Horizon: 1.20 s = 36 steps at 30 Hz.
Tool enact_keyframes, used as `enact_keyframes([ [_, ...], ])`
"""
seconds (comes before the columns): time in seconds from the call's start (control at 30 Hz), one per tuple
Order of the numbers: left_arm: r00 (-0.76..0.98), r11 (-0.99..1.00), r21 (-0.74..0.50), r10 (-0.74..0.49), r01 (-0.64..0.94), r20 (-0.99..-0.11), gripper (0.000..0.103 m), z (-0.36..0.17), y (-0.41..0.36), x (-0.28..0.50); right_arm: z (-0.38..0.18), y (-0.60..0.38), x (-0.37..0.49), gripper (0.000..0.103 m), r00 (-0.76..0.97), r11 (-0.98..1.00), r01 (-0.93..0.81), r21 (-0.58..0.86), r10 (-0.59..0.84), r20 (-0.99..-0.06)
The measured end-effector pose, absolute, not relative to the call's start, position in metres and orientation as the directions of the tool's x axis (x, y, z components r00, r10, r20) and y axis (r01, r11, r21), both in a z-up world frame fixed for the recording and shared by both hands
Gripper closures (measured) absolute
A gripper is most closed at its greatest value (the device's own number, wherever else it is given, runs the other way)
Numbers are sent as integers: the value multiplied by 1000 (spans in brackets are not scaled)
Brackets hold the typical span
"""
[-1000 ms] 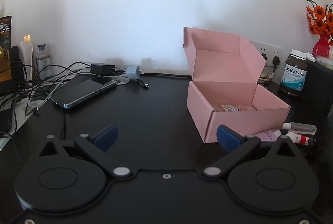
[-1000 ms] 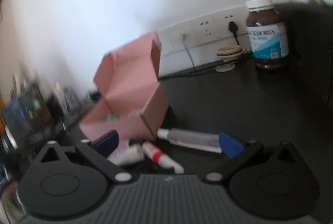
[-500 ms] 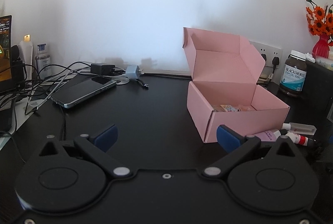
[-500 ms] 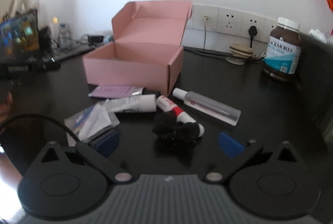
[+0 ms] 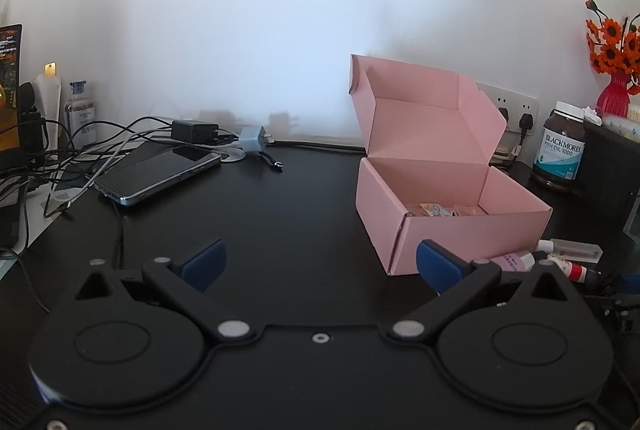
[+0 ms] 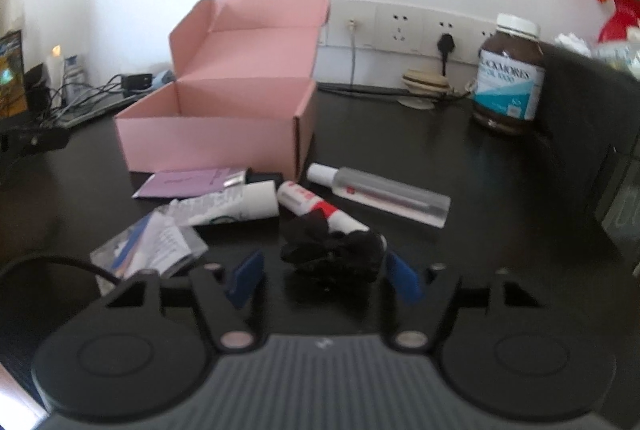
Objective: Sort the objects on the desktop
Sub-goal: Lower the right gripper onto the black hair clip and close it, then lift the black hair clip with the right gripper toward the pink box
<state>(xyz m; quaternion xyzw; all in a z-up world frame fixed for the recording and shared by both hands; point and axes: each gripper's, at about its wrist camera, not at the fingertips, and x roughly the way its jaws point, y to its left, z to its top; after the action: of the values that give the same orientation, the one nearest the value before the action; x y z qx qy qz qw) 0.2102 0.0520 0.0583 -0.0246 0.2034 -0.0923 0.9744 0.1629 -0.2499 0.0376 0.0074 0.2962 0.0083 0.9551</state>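
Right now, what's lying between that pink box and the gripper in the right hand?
In the right wrist view, small things lie between the pink box and the right gripper: a purple packet, white tube, red-and-white tube and black hair tie.

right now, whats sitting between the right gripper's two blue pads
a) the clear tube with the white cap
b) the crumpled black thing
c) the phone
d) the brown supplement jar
b: in the right wrist view the crumpled black thing lies on the desk between the right gripper's blue pads, whose jaws have just been closing around it but do not visibly press it yet.
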Motion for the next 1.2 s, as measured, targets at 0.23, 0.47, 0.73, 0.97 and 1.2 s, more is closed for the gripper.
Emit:
enact_keyframes([
  [0.23,894,984,-74,-178,162,-411,0,58,50,212,36,-254,162,60,833,999,13,30,6,-553],
  [0.47,891,986,-65,-168,156,-422,0,58,48,214,40,-256,158,62,839,999,7,41,17,-544],
  [0.73,890,985,-57,-172,164,-422,0,57,46,214,68,-256,155,62,859,998,-32,49,52,-509],
  [0.97,893,984,-27,-170,175,-417,0,57,41,211,105,-244,173,62,866,994,-110,-7,93,-492],
  [1.2,890,984,-42,-175,173,-422,0,56,43,213,137,-221,213,62,846,978,-209,-6,177,-503],
])
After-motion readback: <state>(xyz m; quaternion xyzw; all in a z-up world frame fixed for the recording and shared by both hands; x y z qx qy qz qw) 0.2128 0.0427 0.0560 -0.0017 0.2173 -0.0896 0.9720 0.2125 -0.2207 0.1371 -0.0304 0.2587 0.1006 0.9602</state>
